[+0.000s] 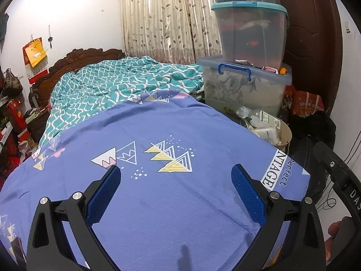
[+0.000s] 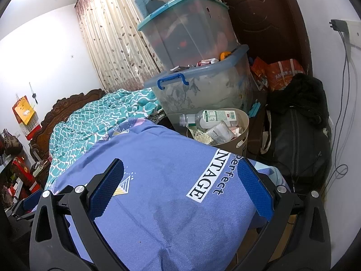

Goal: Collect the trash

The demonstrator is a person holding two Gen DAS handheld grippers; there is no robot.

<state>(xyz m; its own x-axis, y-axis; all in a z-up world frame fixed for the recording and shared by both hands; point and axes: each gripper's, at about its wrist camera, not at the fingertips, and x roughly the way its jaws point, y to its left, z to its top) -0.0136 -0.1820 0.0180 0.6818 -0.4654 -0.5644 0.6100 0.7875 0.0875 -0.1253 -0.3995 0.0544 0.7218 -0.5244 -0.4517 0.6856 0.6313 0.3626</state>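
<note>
Beige plastic waste bin [image 2: 242, 133] on floor at far right corner of bed, wedged against stacked storage tubs [image 2: 203, 88]. Already heaped: clear plastic bottle [image 2: 209, 117] lying across top, neck pointing left, over flattened wrappers and cartons [image 2: 220, 132]. Blue bedsheet [image 1: 158, 203] bare of trash in both views.

Left hand-held gripper [image 1: 176, 178] over sheet, jaws spread wide, nothing between. Right hand-held gripper [image 2: 180, 176] likewise agape, empty, nearer bin.

Handling, as judged: bottle light, thin-walled, likely to dent and skid under pads; best taken across labelled midsection, not tapered neck. Wrappers soft, near weightless; pinch at an edge. Bin stiff, light; cut-out handle slot on near wall or rim looks best hold. Overfilled, so spill risk if tipped.
</note>
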